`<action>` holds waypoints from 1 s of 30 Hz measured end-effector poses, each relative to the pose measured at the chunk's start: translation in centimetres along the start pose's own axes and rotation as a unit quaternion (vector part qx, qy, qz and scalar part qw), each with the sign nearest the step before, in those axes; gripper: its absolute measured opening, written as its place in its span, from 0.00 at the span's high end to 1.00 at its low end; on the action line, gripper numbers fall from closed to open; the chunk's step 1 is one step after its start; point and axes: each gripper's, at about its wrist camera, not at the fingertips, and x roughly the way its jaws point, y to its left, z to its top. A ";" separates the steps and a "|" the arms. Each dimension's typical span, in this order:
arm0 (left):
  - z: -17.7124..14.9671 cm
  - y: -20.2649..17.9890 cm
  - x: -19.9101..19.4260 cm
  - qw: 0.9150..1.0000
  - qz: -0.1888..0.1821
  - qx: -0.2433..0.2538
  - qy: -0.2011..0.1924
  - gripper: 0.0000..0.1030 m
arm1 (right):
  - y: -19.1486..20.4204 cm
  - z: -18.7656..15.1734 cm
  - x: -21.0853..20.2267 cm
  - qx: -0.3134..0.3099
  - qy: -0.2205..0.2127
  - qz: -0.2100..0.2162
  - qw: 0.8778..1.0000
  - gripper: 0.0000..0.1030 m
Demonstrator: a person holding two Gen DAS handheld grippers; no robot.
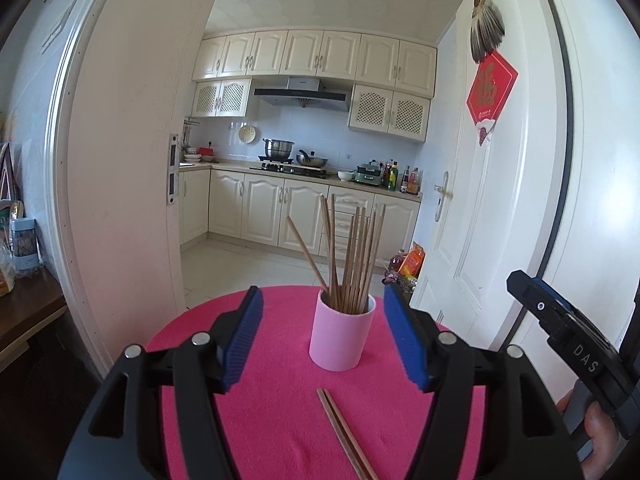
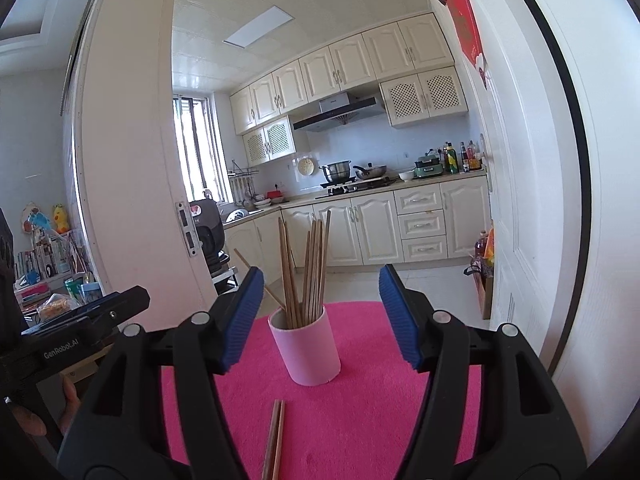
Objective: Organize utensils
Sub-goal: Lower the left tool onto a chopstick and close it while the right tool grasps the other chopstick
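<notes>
Pink table mat (image 1: pixel 280 420), pink cup (image 1: pixel 342 334) of chopsticks at 12 o'clock. Loose chopstick pair (image 1: pixel 344 436) lies at 6 o'clock of cup, long axis toward the cameras. Left gripper (image 1: pixel 324 336) and right gripper (image 2: pixel 320 320) both agape, empty; which is nearer, unclear.

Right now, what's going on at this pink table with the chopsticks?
A person holds a pair of tongs in each hand, facing a pink cup full of chopsticks on a round table with a pink cloth. Two loose chopsticks lie flat on the cloth in front of the cup, not yet put in. The left tongs and right tongs are both open and empty, touching nothing.
</notes>
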 end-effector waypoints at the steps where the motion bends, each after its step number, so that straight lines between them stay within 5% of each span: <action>1: -0.2 0.0 -0.2 1.000 0.002 0.000 0.004 0.39 | 0.0 -0.4 -0.3 0.001 0.004 -0.001 1.000 0.41; 7: -2.2 0.2 -0.9 0.999 0.015 0.007 0.040 0.34 | 0.1 -2.2 -1.0 0.005 0.036 -0.005 0.999 0.39; 14: -5.5 0.0 1.1 0.989 0.014 0.014 0.146 0.34 | 0.2 -4.9 -0.3 -0.003 0.095 -0.011 0.995 0.36; 23: -10.5 -0.9 6.3 0.952 0.022 0.017 0.306 0.34 | -0.7 -8.5 1.7 0.007 0.157 -0.017 0.987 0.36; 30: -13.0 -0.7 9.8 0.925 0.034 -0.004 0.378 0.34 | -2.4 -9.7 3.0 0.044 0.188 -0.018 0.981 0.35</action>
